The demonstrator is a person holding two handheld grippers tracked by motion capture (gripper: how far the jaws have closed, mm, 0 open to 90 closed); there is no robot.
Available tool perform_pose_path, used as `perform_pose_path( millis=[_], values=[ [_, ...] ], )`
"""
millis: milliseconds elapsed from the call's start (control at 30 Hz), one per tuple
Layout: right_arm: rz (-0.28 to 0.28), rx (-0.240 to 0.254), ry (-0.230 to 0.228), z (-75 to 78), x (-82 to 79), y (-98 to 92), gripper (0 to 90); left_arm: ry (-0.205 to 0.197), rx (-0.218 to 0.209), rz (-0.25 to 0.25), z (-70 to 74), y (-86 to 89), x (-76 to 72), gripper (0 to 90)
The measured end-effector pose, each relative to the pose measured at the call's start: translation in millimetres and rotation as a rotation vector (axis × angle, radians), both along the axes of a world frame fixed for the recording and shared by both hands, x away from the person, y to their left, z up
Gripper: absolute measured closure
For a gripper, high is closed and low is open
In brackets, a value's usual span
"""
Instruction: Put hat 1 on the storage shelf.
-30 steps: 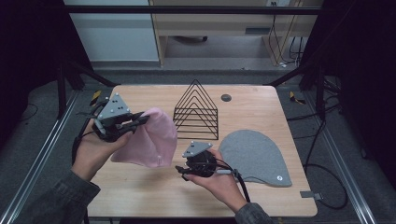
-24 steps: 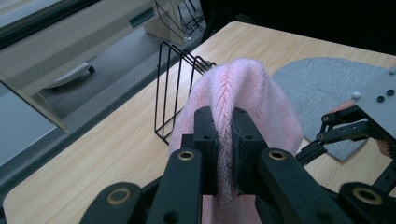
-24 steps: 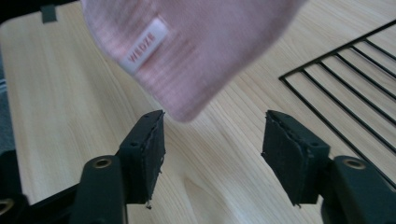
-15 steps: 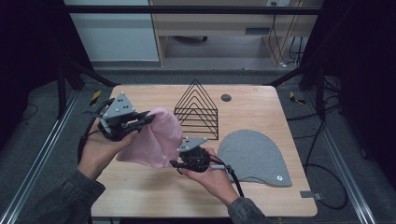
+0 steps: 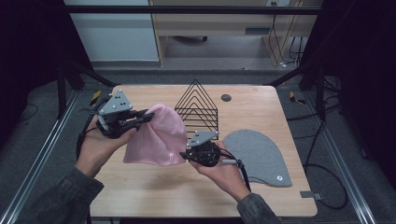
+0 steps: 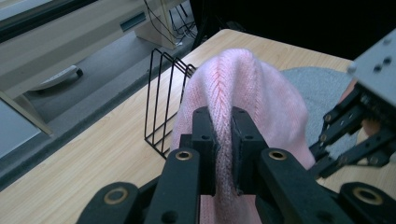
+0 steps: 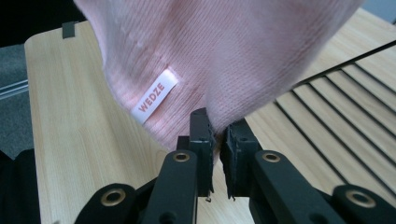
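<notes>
A wire rack (image 5: 198, 108) stands at my 12 o'clock, a grey hat (image 5: 259, 155) at 3. My left gripper (image 5: 140, 119) and right gripper (image 5: 186, 154) both clench the pink hat (image 5: 156, 137), lifted off the desk (image 5: 261, 107).

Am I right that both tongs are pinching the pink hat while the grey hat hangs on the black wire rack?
Not quite. Both tongs, left and right, do pinch the pink hat, but the grey hat lies flat on the table beside the black wire rack, as the high view shows.
</notes>
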State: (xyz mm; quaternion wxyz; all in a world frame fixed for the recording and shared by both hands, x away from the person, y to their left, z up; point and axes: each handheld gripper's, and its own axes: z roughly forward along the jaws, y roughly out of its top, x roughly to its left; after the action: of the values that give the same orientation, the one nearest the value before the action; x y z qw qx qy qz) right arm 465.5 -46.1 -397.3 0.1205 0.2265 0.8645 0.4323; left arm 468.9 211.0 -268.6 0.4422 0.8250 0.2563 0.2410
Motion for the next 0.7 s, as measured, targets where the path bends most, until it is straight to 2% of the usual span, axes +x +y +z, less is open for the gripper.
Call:
perform_pose_path(
  millis=[33,233,700],
  values=[
    [0.004,-0.012,-0.002,6.2,1.4,-5.1,83.6,0.001,0.009,-0.002,0.0,-0.1,0.2,81.3],
    [-0.003,-0.028,-0.009,15.2,3.9,-13.8,84.0,0.002,0.004,0.009,-2.9,-1.1,3.4,81.2],
    [-0.032,-0.026,-0.021,30.0,9.5,-25.9,84.2,0.001,-0.019,0.026,-4.5,4.6,5.3,80.9]
  ],
)
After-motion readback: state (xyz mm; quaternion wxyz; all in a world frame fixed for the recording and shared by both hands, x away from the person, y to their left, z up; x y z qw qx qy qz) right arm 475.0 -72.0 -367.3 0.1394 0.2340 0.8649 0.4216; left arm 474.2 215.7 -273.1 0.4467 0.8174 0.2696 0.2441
